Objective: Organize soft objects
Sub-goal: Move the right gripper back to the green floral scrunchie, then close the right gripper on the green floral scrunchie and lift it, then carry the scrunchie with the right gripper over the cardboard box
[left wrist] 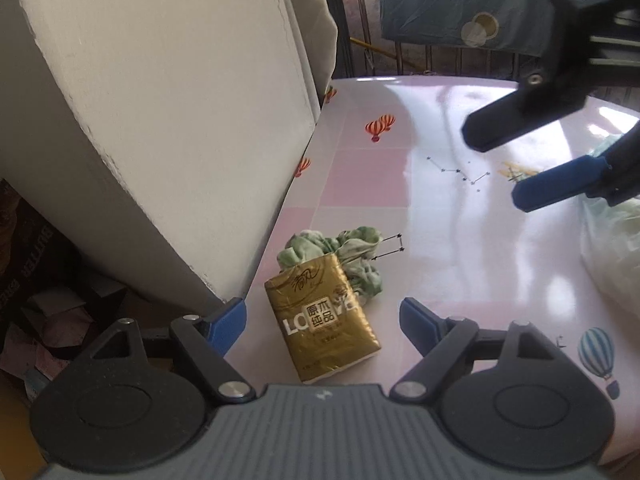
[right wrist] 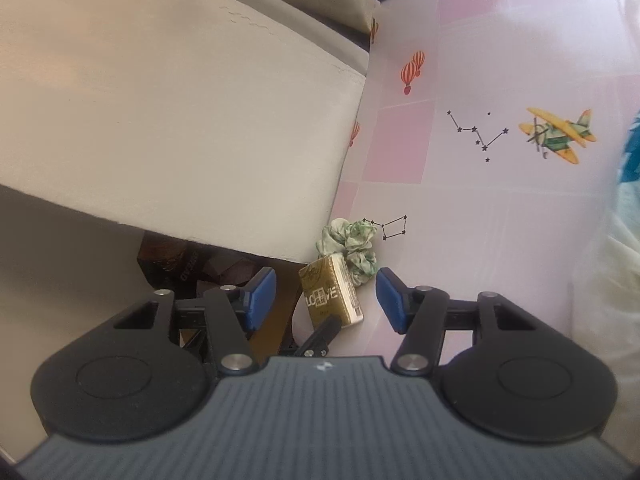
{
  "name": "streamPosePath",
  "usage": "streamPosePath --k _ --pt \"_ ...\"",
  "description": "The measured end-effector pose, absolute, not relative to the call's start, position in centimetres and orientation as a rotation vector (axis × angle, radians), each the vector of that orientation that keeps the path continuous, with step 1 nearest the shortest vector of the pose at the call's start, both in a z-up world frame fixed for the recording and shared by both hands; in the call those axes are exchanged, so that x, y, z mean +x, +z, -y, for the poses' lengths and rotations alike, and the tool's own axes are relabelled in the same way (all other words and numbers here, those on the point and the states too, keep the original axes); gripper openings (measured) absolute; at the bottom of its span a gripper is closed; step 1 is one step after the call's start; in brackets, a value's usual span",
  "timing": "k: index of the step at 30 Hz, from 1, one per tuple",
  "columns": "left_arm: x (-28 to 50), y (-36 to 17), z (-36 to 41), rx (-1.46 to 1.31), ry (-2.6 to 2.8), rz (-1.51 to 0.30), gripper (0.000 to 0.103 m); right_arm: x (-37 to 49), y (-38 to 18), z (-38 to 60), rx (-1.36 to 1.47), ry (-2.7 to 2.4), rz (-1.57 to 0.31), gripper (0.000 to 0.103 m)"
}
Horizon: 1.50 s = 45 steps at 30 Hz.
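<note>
Left wrist view shows the left gripper (left wrist: pixel 322 322) with jaws wide and empty, low over a gold tissue pack (left wrist: pixel 322 322) lying on the pink table (left wrist: pixel 460 240). A green scrunchie (left wrist: pixel 344 256) touches the far end of the pack, near the table edge and beside a white foam box (left wrist: pixel 160 112). The right gripper (left wrist: pixel 504 168) hangs higher, also wide open and holding nothing. I judge the risk is this: closing on the pack may also catch the scrunchie, or push the pack sideways off the near edge, because both lie close together there.
</note>
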State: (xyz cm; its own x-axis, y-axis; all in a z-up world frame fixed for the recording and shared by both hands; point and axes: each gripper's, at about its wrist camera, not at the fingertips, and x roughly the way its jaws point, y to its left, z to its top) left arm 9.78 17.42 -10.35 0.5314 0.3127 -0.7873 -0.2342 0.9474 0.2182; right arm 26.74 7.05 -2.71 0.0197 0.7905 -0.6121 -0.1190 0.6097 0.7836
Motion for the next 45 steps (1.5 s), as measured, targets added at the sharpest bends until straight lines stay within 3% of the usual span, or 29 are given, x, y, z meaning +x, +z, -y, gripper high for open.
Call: streamPosePath --k 9,13,16,18,21,23,32,45 --pt "10.7 -13.2 -20.5 -0.027 0.304 -1.005 0.084 30.4 -10.1 -14.3 0.546 0.755 -1.474 0.056" --pt "10.4 -13.7 -21.2 -0.073 0.289 -1.015 0.078 31.0 -11.8 -17.0 0.497 0.761 -1.485 0.056" --pt "10.1 -13.9 -21.6 -0.107 0.279 -1.021 0.068 30.8 -12.4 -18.7 0.431 0.773 -1.475 0.055" --pt "9.8 -14.0 -21.7 -0.126 0.271 -1.021 0.06 30.4 -12.6 -19.4 0.406 0.787 -1.457 0.046" --pt "9.1 -13.8 -21.5 -0.132 0.273 -1.007 0.058 29.8 -12.7 -20.1 0.362 0.786 -1.449 0.023" --pt "8.8 -13.6 -21.4 -0.133 0.276 -1.003 0.057 29.5 -13.0 -20.1 0.35 0.787 -1.449 0.016" --pt "7.3 -11.2 -19.9 -0.125 0.238 -0.954 0.056 28.7 -10.2 -17.2 0.393 0.768 -1.386 0.013" --pt "4.9 -5.0 -13.4 -0.124 0.05 -0.814 0.056 26.3 -2.0 -7.6 0.459 0.699 -1.208 0.013"
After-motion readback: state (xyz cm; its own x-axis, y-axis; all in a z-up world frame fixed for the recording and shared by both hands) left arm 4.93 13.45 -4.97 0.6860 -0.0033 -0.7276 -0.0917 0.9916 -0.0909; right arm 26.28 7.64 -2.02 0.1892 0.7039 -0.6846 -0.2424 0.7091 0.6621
